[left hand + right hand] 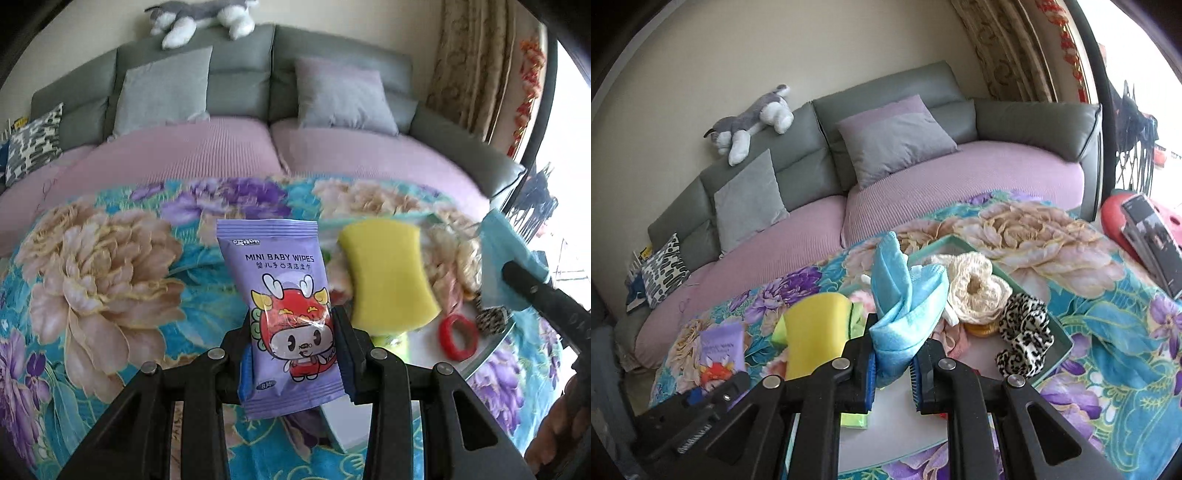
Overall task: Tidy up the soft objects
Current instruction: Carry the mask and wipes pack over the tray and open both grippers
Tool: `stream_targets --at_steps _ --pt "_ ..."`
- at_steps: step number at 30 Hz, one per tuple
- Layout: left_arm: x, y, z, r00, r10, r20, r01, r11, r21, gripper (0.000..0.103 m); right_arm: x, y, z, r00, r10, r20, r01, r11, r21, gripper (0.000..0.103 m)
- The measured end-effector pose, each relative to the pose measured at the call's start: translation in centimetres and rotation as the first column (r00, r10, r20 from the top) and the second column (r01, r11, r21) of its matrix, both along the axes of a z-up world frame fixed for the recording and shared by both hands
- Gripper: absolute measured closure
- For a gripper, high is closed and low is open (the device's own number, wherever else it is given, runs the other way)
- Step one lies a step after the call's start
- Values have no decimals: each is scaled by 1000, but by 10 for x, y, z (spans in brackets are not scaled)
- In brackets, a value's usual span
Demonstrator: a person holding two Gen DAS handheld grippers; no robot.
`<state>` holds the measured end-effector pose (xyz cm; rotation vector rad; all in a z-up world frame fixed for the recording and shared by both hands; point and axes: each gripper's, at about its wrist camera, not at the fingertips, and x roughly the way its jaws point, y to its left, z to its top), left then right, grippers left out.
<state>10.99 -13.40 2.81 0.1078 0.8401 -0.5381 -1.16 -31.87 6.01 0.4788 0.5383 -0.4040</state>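
Note:
In the left wrist view my left gripper (293, 319) is shut on the lower half of a purple pack of mini baby wipes (273, 258), held upright over the floral blanket. My right gripper (895, 356) is shut on a crumpled light-blue cloth (905, 302) above a white tray with a teal rim (1062, 328). A yellow sponge (816, 332) leans at the tray's left side. In the tray lie a cream crocheted piece (975, 284) and a leopard-print scrunchie (1023, 332). A red ring (458, 338) lies by the sponge (388, 273).
A floral blanket (110, 277) covers the surface under the tray. Behind it stands a grey sofa with pink seat covers (775, 251), cushions and a plush dog (753, 118) on its back. A red object with a dark device (1145, 236) sits at the right edge.

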Motion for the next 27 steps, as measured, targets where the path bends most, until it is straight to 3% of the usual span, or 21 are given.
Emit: stream_targets --at_steps 7,16,27 --pt "-8 -16 -14 998 -54 -33 55 997 51 64 9 1 -16 999 24 -48 -23 1000 20 87" --pt "-21 -39 -23 985 -151 -81 155 987 52 64 8 -11 -30 996 12 -90 -7 998 55 87" --pt "-25 -55 -36 974 -195 -119 204 977 70 64 20 -18 -54 983 39 -177 -22 995 98 87"
